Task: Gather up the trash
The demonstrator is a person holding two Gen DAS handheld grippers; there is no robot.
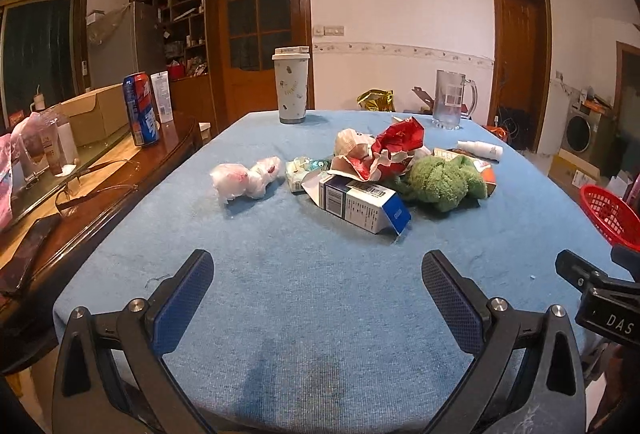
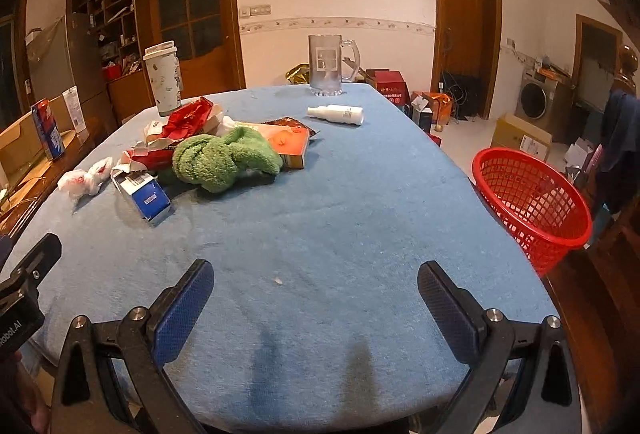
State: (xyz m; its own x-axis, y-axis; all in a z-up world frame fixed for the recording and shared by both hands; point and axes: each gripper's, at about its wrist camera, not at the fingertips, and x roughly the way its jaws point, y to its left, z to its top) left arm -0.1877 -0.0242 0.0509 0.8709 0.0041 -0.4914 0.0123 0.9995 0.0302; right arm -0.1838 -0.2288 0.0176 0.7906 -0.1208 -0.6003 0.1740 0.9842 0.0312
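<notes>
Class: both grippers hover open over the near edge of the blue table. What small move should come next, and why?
Probably ease the left gripper forward toward the blue-and-white carton. It is the nearest piece of litter, both grippers are empty, and the red basket waits at the table's right edge.

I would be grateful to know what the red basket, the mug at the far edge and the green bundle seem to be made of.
Red basket: likely moulded plastic, glossy, with an open lattice wall.
Mug: clear glass by the look, see-through with a thick handle; clear plastic is possible.
Green bundle: soft fabric, fuzzy like terry or chenille, matte and crumpled.
</notes>
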